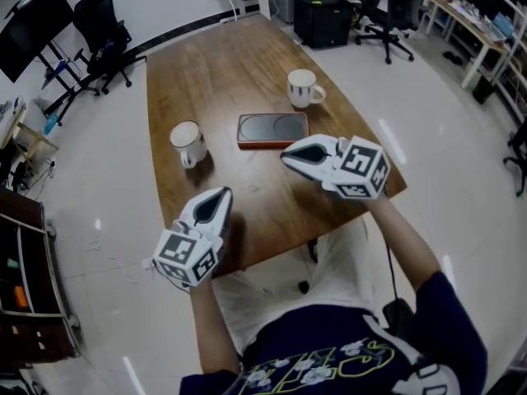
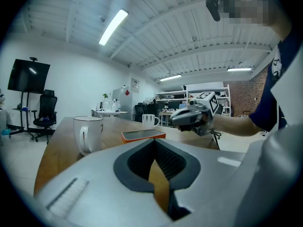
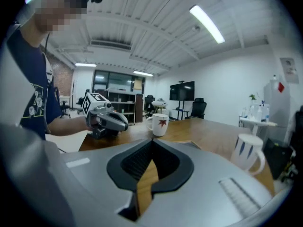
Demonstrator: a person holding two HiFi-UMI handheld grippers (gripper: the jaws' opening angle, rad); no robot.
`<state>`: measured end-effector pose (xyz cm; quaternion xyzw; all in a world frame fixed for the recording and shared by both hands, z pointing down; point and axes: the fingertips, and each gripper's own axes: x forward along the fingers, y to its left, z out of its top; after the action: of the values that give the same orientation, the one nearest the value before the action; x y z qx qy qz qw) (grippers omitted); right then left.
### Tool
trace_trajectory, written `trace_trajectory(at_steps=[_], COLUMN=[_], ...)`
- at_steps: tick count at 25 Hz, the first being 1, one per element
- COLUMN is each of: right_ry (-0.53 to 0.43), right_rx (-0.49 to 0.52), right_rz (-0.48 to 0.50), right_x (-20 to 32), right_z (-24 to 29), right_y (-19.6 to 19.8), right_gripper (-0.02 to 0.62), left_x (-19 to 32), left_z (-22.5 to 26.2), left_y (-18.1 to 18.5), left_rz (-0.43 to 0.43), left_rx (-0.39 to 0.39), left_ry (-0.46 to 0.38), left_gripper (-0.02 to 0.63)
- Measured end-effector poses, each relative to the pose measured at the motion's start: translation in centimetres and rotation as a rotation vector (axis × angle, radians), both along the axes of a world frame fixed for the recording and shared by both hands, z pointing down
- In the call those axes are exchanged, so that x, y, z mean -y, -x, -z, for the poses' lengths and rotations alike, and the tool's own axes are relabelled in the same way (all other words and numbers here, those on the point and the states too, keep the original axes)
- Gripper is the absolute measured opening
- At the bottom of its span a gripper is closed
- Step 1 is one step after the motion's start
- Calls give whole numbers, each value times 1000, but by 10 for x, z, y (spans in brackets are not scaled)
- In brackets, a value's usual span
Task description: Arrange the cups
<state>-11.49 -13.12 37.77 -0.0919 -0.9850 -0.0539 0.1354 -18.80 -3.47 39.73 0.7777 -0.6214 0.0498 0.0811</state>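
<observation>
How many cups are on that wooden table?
2. The near cup stands by the table's left edge, left of the flat orange-edged object; the far cup stands beyond that object, toward the right edge. Nothing on the table could hide another.

Bright, even office light; fisheye-bent gripper views.
A ceiling tube (image 2: 113,26) glares at 11 o'clock in the left gripper view, another tube (image 3: 208,23) at 1 o'clock in the right; the glossy floor (image 1: 461,179) mirrors streaks; cups (image 1: 188,143) cast soft shadows; corners darken.
</observation>
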Motion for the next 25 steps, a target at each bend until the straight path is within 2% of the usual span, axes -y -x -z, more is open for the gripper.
trace_trajectory(at_steps=[4, 5, 8, 9, 11, 12, 13, 14, 16, 18, 21, 25], right_ry=[-191, -219, -296, -374, -640, -800, -955, -1092, -1289, -1381, -1413, -1550], right_rx=[-153, -194, -328, -364, -436, -500, -578, -651, -736, -758, -806, -826], right_rz=[106, 142, 293, 374, 605, 739, 866, 971, 1109, 1208, 1327, 1406], right_x=[0, -2, -18, -27, -46, -53, -56, -57, -59, -66, -73, -63], right_z=[29, 35, 51, 54, 54, 47, 38, 28, 14, 0, -30, -67], right_y=[39, 52, 92, 104, 117, 119, 119, 120, 132, 147, 159, 174], right_gripper=[0, 27, 233, 252, 256, 260, 290, 336, 339, 337, 336, 304], left_x=[0, 0, 2, 3, 5, 6, 7, 9, 13, 16, 20, 22], left_z=[-2, -2, 1, 1, -1, -1, -1, 0, 1, 3, 8, 7], left_y=[-2, -3, -4, -5, -8, -10, -11, -13, -15, -17, -20, -20], left_rz=[-4, -2, 5, 3, -7, -8, -7, -5, -5, -7, -7, -14], left_rx=[7, 6, 2, 7, 24, 28, 28, 26, 22, 19, 13, 11], left_ry=[-3, -3, -5, -4, -1, 0, 0, 0, 1, 2, -2, -2], left_gripper=[2, 2, 2, 2, 2, 2, 2, 2, 2, 2, 2, 2])
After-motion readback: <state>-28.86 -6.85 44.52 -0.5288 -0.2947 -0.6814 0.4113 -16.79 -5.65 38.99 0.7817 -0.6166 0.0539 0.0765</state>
